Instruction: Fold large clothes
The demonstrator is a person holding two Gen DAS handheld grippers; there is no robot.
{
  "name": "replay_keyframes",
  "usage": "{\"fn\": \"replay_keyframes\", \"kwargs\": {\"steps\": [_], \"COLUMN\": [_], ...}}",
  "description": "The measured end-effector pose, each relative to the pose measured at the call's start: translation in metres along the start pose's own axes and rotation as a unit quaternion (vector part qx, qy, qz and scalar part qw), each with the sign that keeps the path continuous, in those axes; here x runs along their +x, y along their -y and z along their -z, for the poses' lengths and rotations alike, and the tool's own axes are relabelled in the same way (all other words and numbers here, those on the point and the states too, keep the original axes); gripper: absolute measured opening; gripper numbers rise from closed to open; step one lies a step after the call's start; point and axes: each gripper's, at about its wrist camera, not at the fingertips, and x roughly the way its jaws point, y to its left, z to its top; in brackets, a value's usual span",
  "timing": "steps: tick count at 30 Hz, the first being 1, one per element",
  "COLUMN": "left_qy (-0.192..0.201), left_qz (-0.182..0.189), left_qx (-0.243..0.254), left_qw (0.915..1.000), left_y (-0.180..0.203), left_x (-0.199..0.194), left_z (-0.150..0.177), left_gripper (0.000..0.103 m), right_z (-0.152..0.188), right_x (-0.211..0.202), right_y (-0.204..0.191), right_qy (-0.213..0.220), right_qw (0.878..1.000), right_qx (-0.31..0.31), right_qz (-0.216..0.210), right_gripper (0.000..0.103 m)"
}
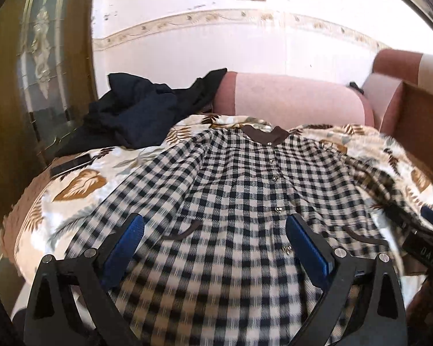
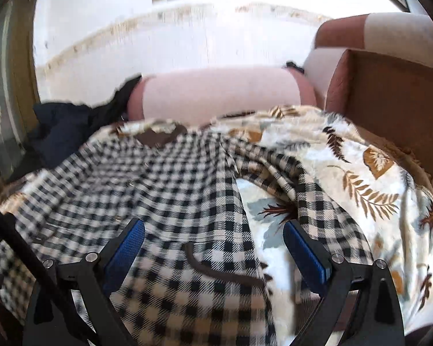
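Leaf-print blanket (image 1: pixel 80 178) carries a soft, floppy checked shirt (image 1: pixel 231 190); both grippers (image 1: pixel 215 242) (image 2: pixel 213 245) gape empty; pinch the six-o'clock hem.

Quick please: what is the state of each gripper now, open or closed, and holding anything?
Left gripper: open, holding nothing, over the checked shirt.
Right gripper: open, holding nothing, over the shirt's edge.
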Motion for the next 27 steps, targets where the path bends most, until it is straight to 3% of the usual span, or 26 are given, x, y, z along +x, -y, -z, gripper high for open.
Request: {"fn": "replay_keyframes", "kwargs": {"steps": [7,11,17,21,27], "left_qy": [0.002,0.014,-0.001,0.013,-0.039], "left_qz": [-0.008,-0.002,0.018,0.025,0.024], "left_qx": [-0.01,-0.016,-0.018,-0.025,-0.026], "left_qw": [0.9999,0.9998,0.9997,0.9993,0.9986], "left_y": [-0.011,-0.015,-0.018,-0.021,-0.019], "left_x": [-0.063,-0.097,-0.127,-0.131,-0.094], "left_z": [0.012,0.012,0.012,0.013,0.025], "left_gripper": [0.098,0.098,0.098,0.098,0.098], "right_z": [0.012,0.013,0.002,-0.003,0.004], "right_x": [-0.052,-0.083,-0.124,-0.132,-0.091], "right_y": [-0.025,-0.041,-0.042,-0.044,-0.04], "right_qy": [-0.021,0.005,0.041,0.054,0.009], "right_qw": [0.998,0.998,0.998,0.998,0.999], "right_qx": [-0.031,-0.051,-0.034,-0.03,-0.027], "right_qz": [-0.047,-0.038,-0.03,-0.021,-0.013], "right_gripper": [0.096,0.096,0.096,0.096,0.096]}}
